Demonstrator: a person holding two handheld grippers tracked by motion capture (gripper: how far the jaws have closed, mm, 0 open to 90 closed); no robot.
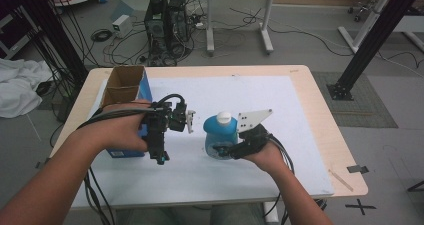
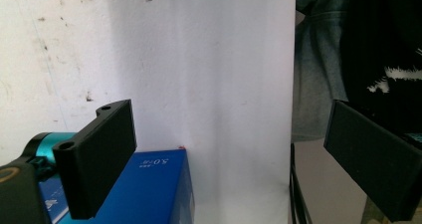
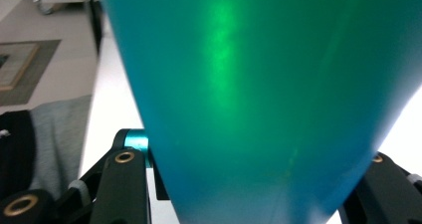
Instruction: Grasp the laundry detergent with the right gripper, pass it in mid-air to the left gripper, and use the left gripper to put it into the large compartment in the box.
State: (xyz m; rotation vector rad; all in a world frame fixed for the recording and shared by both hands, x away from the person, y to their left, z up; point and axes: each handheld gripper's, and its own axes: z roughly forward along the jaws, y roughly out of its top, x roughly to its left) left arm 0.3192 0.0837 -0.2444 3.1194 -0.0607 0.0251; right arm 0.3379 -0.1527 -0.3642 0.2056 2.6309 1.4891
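A blue liquid bottle [image 1: 220, 131] with a white cap stands upright on the white sheet [image 1: 285, 110] at the table's middle. My right gripper [image 1: 226, 151] is shut on its lower body from the near right side. In the right gripper view the teal bottle [image 3: 259, 84] sits between the two jaws, with the right gripper [image 3: 254, 194] closed against it. My left gripper [image 1: 162, 135] hovers left of the bottle, beside a blue box [image 1: 122, 85] with an open cardboard top. In the left gripper view the left gripper [image 2: 229, 114] stands open over bare sheet, with the blue box [image 2: 149, 189] below.
The wooden table [image 1: 325, 120] has its near edge close to both forearms. The person's grey and black clothing [image 2: 318, 74] lies beyond that edge. On the floor behind are a computer tower [image 1: 167, 25], cables, another table's legs [image 1: 210, 25] and black frame posts [image 1: 380, 30].
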